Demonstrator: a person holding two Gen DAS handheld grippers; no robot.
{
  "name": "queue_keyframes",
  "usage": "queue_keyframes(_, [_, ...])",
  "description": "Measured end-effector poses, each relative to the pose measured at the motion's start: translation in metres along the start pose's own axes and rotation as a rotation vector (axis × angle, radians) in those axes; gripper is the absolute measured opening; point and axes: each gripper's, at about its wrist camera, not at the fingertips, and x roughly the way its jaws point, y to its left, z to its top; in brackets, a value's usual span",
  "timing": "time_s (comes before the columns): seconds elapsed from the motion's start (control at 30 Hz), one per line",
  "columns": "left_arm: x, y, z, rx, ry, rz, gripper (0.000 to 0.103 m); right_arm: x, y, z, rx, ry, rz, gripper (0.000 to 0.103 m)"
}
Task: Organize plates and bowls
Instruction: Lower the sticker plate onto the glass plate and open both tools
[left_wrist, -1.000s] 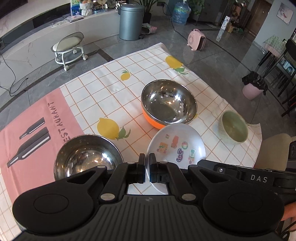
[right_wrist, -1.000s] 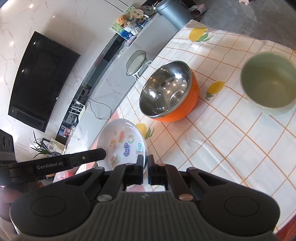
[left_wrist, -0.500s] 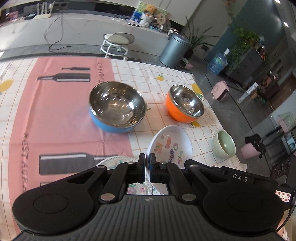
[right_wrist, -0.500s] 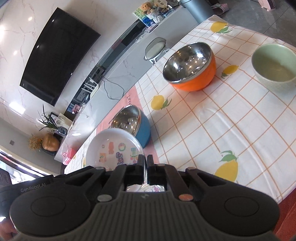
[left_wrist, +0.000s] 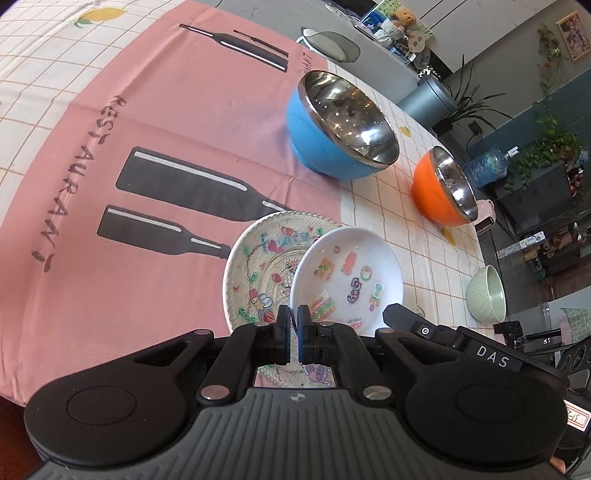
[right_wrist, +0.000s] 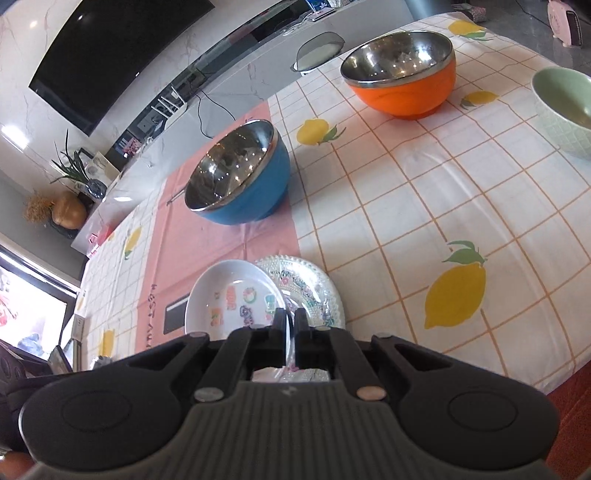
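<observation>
Here, my left gripper (left_wrist: 293, 317) is clamped on the near rim of a white sticker plate (left_wrist: 347, 275), which sits tilted over a patterned glass plate (left_wrist: 255, 273) lying on the tablecloth (left_wrist: 110, 110). My right gripper (right_wrist: 290, 321) is pinched closed on the same white plate's rim, at its opposite edge, so the plate hangs between both grippers, directly ahead of each one's fingertips. Farther back stand a blue steel-lined bowl (right_wrist: 236, 181), then an orange one (right_wrist: 402, 70). A pale green ceramic bowl (right_wrist: 563, 107) stands to the right, well apart from the plates.
</observation>
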Motion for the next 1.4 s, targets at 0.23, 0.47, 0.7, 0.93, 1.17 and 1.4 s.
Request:
queue_keyframes(0.23, [-0.003, 0.013, -0.007, 0.001, 0.005, 0.011, 0.003, 0.014, 0.001, -0.002, -0.015, 0.063, -0.009, 0.0])
queue_keyframes(0.47, [-0.003, 0.014, -0.005, 0.014, 0.008, 0.023, 0.004, 0.023, 0.006, -0.003, -0.039, 0.099, -0.022, 0.0])
queue_keyframes(0.7, [-0.002, 0.012, -0.006, 0.033, 0.019, 0.034, 0.005, 0.024, 0.003, -0.002, -0.035, 0.107, -0.033, 0.001])
queue_keyframes(0.93, [-0.007, 0.011, -0.006, 0.025, 0.006, 0.041, 0.011, 0.022, 0.001, -0.003, -0.019, 0.096, -0.027, 0.007])
queue_keyframes(1.17, [-0.022, 0.004, -0.002, 0.045, -0.051, 0.051, 0.035, 0.005, 0.004, 0.001, -0.047, 0.034, -0.027, 0.029])
queue_keyframes(1.4, [-0.033, -0.009, 0.014, 0.076, -0.119, 0.055, 0.044, -0.01, 0.015, 0.014, -0.104, -0.067, -0.035, 0.038])
